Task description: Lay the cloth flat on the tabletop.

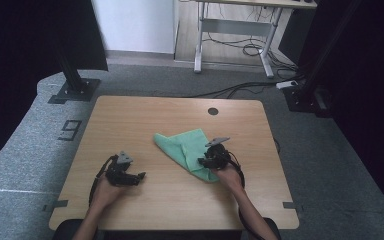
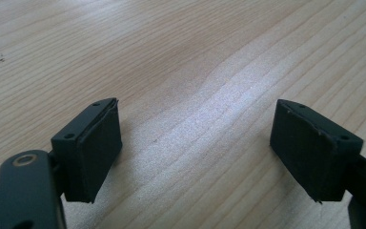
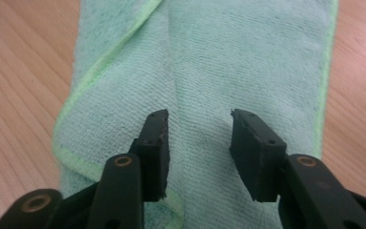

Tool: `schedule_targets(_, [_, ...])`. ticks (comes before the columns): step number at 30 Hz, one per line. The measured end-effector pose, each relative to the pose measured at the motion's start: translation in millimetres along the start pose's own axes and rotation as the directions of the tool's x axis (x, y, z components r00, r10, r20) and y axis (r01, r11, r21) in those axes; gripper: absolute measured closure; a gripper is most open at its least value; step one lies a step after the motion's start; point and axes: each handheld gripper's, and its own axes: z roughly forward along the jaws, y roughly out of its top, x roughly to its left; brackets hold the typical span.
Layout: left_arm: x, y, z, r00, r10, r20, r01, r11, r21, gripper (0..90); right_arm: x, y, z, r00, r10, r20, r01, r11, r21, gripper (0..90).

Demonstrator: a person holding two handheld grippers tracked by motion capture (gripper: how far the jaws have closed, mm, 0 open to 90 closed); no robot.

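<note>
A mint-green cloth (image 1: 186,149) lies folded on the wooden table (image 1: 145,115), right of centre. My right gripper (image 1: 203,161) hovers over the cloth's near end. In the right gripper view its jaws stand apart above the cloth (image 3: 248,62), with nothing between the pads, so the right gripper (image 3: 199,143) is open. My left gripper (image 1: 139,176) rests low over bare wood at the table's front left, away from the cloth. Its pads are wide apart over the wood grain, and the left gripper (image 2: 195,143) is open and holds nothing.
A round dark cable hole (image 1: 213,111) sits near the table's far edge. Black frame posts (image 1: 72,75) stand on the grey carpet at the back left and back right. A white desk frame (image 1: 235,30) with loose cables stands behind the table.
</note>
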Motion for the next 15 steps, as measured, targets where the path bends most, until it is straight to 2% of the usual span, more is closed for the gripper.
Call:
schedule_targets(3, [6.4, -1.7, -1.3, 1.0, 0.003, 0.001, -0.003, 1.0, 0.002, 15.0, -0.8, 1.8, -3.9, 0.9996, -0.01, 0.025, 0.01, 1.0, -0.011, 52.3])
schedule_targets(5, [11.9, -4.3, -3.7, 1.0, -0.006, -0.005, 0.006, 1.0, 0.0, 14.8, -5.1, 3.7, -7.7, 0.9996, 0.02, 0.018, -0.02, 0.999, -0.026, 51.5])
schedule_targets(8, [20.1, -11.6, -9.9, 0.999, -0.036, -0.026, 0.036, 0.9993, -0.008, 14.8, -7.3, 2.9, -14.6, 0.9992, 0.036, 0.018, -0.036, 0.999, -0.027, 51.6])
schedule_targets(12, [22.3, -15.4, -12.8, 0.9983, -0.048, -0.033, 0.047, 0.9988, -0.015, 14.6, 0.6, 3.8, -26.9, 0.9993, 0.037, -0.009, -0.037, 0.997, -0.071, 57.7])
schedule_targets(15, [18.4, -13.5, -10.7, 0.998, -0.045, -0.044, 0.045, 0.9989, -0.011, 13.5, 7.9, 6.2, -31.5, 0.9987, 0.031, -0.04, -0.034, 0.996, -0.081, 61.9])
